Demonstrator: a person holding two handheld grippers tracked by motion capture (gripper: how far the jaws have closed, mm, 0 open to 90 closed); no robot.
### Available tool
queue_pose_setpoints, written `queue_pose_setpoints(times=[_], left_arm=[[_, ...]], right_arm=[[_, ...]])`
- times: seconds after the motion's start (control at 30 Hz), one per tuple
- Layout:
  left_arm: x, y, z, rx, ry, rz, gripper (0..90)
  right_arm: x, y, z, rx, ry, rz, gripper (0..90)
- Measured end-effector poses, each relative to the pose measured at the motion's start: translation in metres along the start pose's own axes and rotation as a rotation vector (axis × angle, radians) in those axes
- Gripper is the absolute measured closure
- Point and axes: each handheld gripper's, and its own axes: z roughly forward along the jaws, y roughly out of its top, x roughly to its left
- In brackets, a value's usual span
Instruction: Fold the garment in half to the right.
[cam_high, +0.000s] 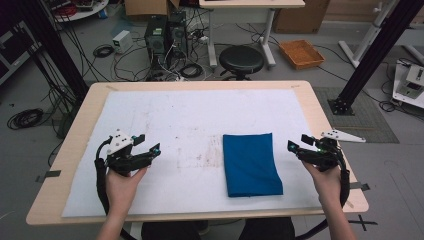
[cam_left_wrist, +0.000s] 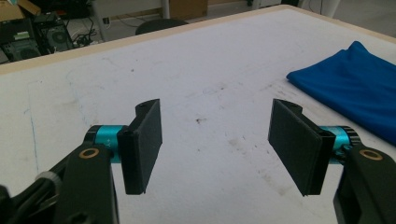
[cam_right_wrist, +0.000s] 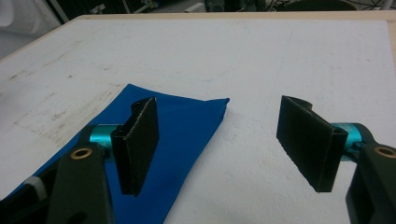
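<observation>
high view: folded blue cloth (cam_high: 251, 164) flat on white worktop (cam_high: 165, 120), right of centre. left gripper (cam_high: 148, 149) well apart from cloth, jaws wide open, empty. right gripper (cam_high: 296, 148) just beside cloth's right edge, jaws wide open, empty.

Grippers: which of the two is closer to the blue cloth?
The right gripper. It sits just off the blue cloth's right edge, while the left gripper is farther away across a stretch of white mat. Both are open.
</observation>
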Motion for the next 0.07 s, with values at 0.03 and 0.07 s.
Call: queue_pose_setpoints(times=[0.03, 0.07], left_arm=[[-0.0001, 0.0, -0.0001, 0.0, 0.001, 0.0, 35.1], [0.0, 0.0, -0.0003, 0.001, 0.001, 0.001, 35.0]], right_arm=[[-0.0002, 0.0001, 0.0005, 0.0, 0.0, -0.001, 29.4], [-0.0004, 0.0002, 0.0011, -0.001, 0.001, 0.0, 29.4]])
